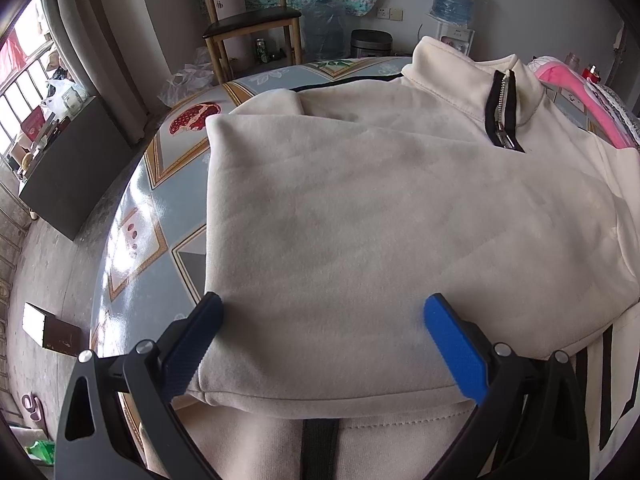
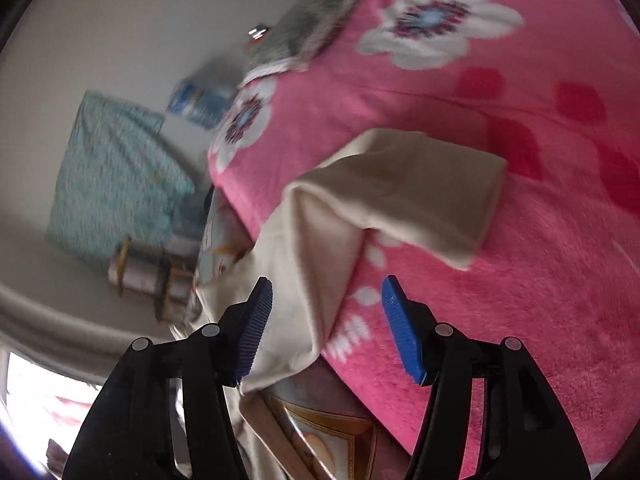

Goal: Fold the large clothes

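Note:
A cream fleece pullover (image 1: 380, 208) with a black-trimmed zip collar (image 1: 504, 112) lies on the patterned table (image 1: 160, 184), its left side folded over the body. My left gripper (image 1: 324, 312) is open, its blue fingers either side of the folded hem, holding nothing. In the blurred, tilted right wrist view, the pullover's cream sleeve (image 2: 400, 196) lies over a pink flowered blanket (image 2: 520, 240). My right gripper (image 2: 326, 300) is open just short of the sleeve, empty.
A wooden chair (image 1: 252, 20), a water jug (image 1: 328, 28) and a water dispenser (image 1: 454, 4) stand beyond the table's far edge. A dark cabinet (image 1: 76, 168) stands at the left. The pink blanket (image 1: 576, 100) lies at the table's right.

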The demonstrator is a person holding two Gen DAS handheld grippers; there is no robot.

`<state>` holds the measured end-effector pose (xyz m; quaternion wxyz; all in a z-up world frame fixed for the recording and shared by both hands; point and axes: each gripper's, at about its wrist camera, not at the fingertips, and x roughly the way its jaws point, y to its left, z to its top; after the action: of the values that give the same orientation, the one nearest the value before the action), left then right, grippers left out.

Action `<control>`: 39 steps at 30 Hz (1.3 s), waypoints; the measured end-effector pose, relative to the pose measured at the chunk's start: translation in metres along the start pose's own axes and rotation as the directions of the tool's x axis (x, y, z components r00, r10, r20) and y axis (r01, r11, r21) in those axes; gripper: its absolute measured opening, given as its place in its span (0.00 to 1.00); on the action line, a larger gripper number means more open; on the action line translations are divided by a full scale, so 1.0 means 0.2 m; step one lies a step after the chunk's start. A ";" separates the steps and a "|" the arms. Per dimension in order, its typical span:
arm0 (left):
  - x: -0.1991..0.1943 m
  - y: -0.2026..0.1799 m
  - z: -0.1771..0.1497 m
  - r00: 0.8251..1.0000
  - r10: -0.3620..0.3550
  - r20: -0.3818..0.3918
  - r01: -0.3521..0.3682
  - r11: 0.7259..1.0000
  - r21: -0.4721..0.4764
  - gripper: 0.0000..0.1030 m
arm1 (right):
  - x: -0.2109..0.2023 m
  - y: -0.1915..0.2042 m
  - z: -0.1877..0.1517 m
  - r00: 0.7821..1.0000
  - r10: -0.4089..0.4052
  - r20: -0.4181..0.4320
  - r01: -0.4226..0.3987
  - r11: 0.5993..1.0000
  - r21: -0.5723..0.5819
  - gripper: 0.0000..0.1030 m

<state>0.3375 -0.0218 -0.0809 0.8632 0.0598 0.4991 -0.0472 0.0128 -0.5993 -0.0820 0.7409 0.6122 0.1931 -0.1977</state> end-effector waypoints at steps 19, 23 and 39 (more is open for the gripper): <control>0.01 0.01 0.02 1.000 -0.004 -0.030 0.004 1.000 0.005 0.96 | 0.20 -0.22 0.04 0.958 0.207 0.198 -0.285 0.751 0.595 0.58; 0.01 0.00 0.01 1.000 -0.004 -0.024 0.004 1.000 0.007 0.96 | 0.08 -0.24 -0.02 0.945 0.224 0.237 -0.323 0.748 0.580 0.58; 0.00 0.00 0.01 1.000 -0.010 -0.024 0.010 1.000 0.014 0.96 | 0.21 -0.33 0.05 0.943 0.137 0.303 -0.322 0.607 0.727 0.59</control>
<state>0.3401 -0.0215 -0.0804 0.8565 0.0639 0.5094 -0.0544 0.0140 -0.6229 -0.1567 0.4460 0.8623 -0.0715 -0.2287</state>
